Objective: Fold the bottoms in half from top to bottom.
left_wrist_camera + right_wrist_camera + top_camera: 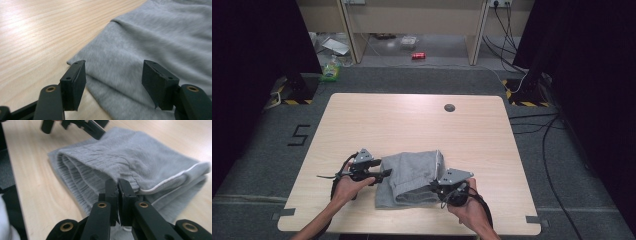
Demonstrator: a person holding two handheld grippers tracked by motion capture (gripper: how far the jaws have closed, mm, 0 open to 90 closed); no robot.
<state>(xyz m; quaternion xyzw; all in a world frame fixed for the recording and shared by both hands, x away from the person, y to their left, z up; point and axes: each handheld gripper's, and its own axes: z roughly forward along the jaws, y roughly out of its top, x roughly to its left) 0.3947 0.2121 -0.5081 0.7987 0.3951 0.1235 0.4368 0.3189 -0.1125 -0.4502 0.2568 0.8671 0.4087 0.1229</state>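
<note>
Garment (412, 177), grey, soft fleecy knit, folded into a thick bundle; high view. It lies on the counter (412, 120) between the two tools, its long axis running from the near counter edge away from the person. Left hand-held gripper (384, 174) points across at the bundle's left edge, just beside it; right hand-held gripper (434, 186) sits at the bundle's near right corner. A black mark shaped like the figure 5 (299, 135) is on the floor, well apart to the left of the left hand-held gripper. No brand or label is legible on the cloth.

Left gripper view: left hand-held gripper (113, 83), jaws standing well apart, nothing between the pads. Garment (155, 45) lies just ahead of and under the jaws; a pointed corner of cloth reaches toward the left jaw. Surface smooth, faintly fuzzy, with shallow folds. Counter (37, 37) is pale wood grain.

Right gripper view: right hand-held gripper (118, 192), jaws brought together at the bundle's edge; whether cloth is pinched between the pads cannot be told. Garment (140, 157) shows a ribbed, gathered band along the side left of the jaws and a thin white piped line along the edge to the right of them. Left hand-held gripper (96, 130) appears beyond, at the far edge.
</note>
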